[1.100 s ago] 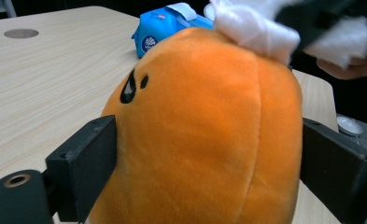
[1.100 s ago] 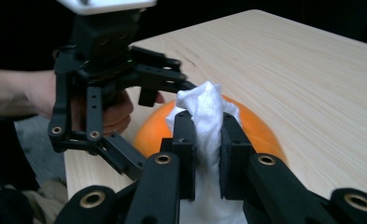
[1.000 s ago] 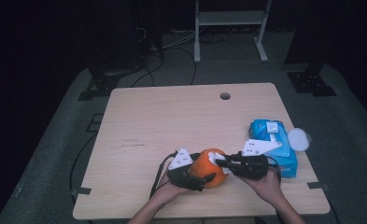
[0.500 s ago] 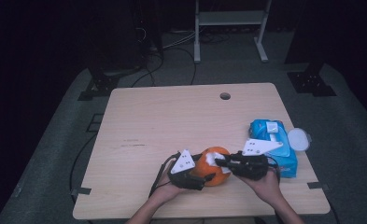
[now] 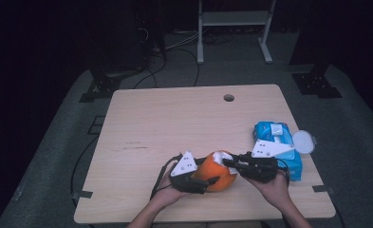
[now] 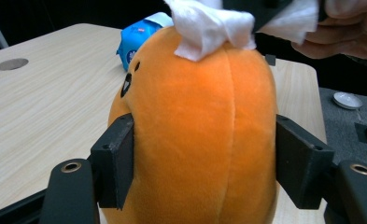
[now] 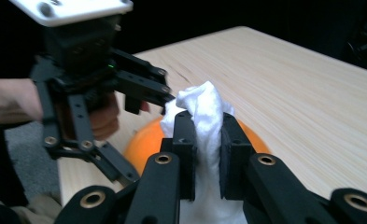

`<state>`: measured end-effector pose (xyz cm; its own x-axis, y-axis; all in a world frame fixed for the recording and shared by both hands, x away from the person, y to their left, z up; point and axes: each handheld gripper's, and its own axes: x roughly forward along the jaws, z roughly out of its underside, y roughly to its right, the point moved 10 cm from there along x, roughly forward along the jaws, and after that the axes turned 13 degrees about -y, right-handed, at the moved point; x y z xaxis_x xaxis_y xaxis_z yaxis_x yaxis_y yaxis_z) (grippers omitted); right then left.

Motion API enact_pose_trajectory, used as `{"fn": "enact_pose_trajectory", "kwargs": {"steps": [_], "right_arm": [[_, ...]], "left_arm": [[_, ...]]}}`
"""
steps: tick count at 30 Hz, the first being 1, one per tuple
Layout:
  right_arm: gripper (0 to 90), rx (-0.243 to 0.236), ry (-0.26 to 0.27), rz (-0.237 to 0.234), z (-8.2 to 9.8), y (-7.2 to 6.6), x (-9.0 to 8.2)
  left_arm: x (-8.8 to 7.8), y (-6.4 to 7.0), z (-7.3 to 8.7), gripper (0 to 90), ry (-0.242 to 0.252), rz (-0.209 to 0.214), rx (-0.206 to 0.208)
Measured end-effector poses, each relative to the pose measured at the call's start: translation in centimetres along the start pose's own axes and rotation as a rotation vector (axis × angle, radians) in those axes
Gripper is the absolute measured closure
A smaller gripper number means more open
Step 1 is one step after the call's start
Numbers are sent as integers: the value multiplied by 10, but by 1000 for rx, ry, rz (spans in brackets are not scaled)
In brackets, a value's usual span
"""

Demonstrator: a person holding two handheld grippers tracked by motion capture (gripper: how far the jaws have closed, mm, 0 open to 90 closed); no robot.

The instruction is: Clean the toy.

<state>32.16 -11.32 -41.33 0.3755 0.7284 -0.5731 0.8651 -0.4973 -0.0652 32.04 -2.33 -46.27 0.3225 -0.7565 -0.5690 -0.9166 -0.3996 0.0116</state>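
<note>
So the biggest thing is the wooden worktop (image 5: 174,123), and everything worth looking at sits near its front edge, so I'll place it all relative to the orange plush toy (image 5: 216,172). That plush is a round pumpkin-ish thing with a little stitched face, sitting right at the near middle of the worktop. Just to its right, toward the right edge, lies a blue pack of wet wipes (image 5: 276,142), and beyond that, just off the worktop's edge, a small round white lid (image 5: 303,141); can't tell what it belongs to.

The left tongs (image 6: 204,163) come in from the plush's left side and have just been closing; both black pads press into its sides now, so it's clamped. My guess is that's purely to keep the soft toy from rolling or sliding while it gets rubbed.

The right tongs (image 7: 204,154) reach in from the plush's right and are clenched tight on a bunched-up white wipe (image 7: 202,116), pinched so a wad sticks out past the tips. In the left gripper view that wad (image 6: 214,28) rests right on top of the plush, touching the fabric. Looks like a cleaning job: one side holds, the other wipes.
</note>
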Motion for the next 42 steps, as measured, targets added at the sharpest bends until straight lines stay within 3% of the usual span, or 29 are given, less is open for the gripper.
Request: {"fn": "enact_pose_trajectory", "kwargs": {"steps": [3, 5, 12, 18, 22, 26, 28, 30, 34, 36, 38, 39, 42], "right_arm": [[788, 13, 6, -45, -1, -5, 2], [789, -1, -7, -32, 1, -6, 5], [789, 74, -29, -35, 14, 14, 11], [788, 31, -47, -22, 12, 4, 17], [789, 45, -63, -10, 20, 13, 18], [788, 84, -66, 5, 29, 27, 16], [789, 104, -66, 6, 32, 33, 16], [788, 114, -69, 10, 33, 37, 16], [788, 98, -58, 7, 27, 27, 13], [788, 67, -51, -24, 20, 15, 15], [788, 21, -65, -25, 17, 4, 20], [788, 0, -74, -12, 17, 2, 23], [788, 32, -68, -12, 19, 11, 21]], "left_arm": [[1, 0, 1, 307, -20, -13, -1], [0, 1, 1, 307, -30, -9, -1], [-3, -3, 2, 309, -35, 1, -6], [1, -3, 4, 246, -33, -6, -5], [2, -8, 4, 111, -9, 1, -18], [3, -14, 10, 66, -1, 16, -38], [8, -14, 14, 68, -14, 16, -23], [11, -13, 15, 138, -19, 10, -9], [16, -11, 14, 176, -19, -7, -7], [18, -9, 14, 176, -19, -15, -6], [17, -7, 14, 177, -32, -24, 4], [16, -7, 14, 198, -34, -24, 5], [15, -8, 15, 212, -33, -17, -1]]}}
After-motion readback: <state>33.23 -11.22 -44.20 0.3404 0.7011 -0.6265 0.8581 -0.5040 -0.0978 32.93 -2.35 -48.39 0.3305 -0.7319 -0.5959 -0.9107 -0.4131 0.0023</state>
